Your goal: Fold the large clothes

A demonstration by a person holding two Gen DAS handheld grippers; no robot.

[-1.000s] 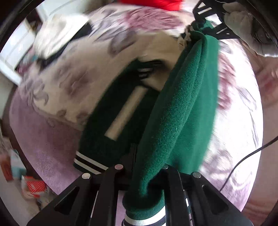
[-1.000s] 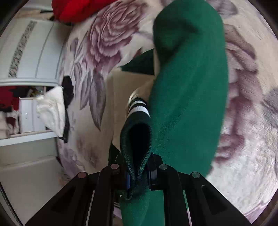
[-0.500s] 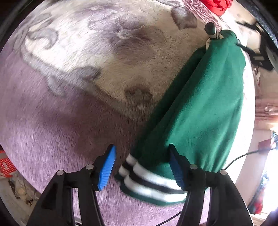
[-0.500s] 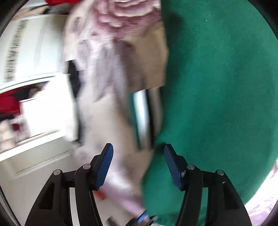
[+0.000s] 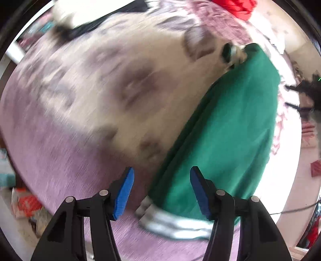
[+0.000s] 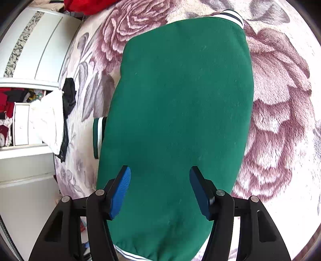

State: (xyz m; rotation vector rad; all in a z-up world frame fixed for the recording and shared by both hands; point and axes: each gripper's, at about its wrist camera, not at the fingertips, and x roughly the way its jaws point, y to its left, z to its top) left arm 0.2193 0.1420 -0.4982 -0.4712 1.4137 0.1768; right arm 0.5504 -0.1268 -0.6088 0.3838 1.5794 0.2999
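- The green jacket [image 6: 180, 120] lies folded into a long, narrow slab on a plush floral blanket [image 6: 280, 112] patterned with large mauve roses on cream.
- In the right wrist view its top face is one smooth sheet of dark green fleece, with no wrinkles to speak of and rounded side edges.
- A white-and-dark striped ribbed band [image 6: 230, 17] shows at the far end of the jacket, and a thin white stripe edges the near end at the bottom of the view.
- Another striped ribbed piece [image 6: 98, 136] pokes out from under the jacket's left edge, about halfway along.
- The right gripper [image 6: 160, 188] hangs over the near part of the jacket with its blue-padded fingers [image 6: 120, 190] spread wide apart and nothing between them.
- The left wrist view is motion-blurred; there the green jacket [image 5: 230, 130] runs diagonally from the lower middle toward the upper right.
- The left gripper [image 5: 160, 190] is also spread wide, holding nothing, above the striped hem [image 5: 172, 222] at the jacket's near end; whether it touches the cloth cannot be told.
- A blurred striped bit [image 5: 232, 54] shows at the jacket's far end in that view.
- Near the blanket's far-left side in the right view lie a white garment [image 6: 48, 120] and a black garment [image 6: 69, 96], just beside each other.
- A red cloth [image 6: 88, 6] sits at the top edge, and a white cabinet [image 6: 36, 46] stands to the left of the blanket.
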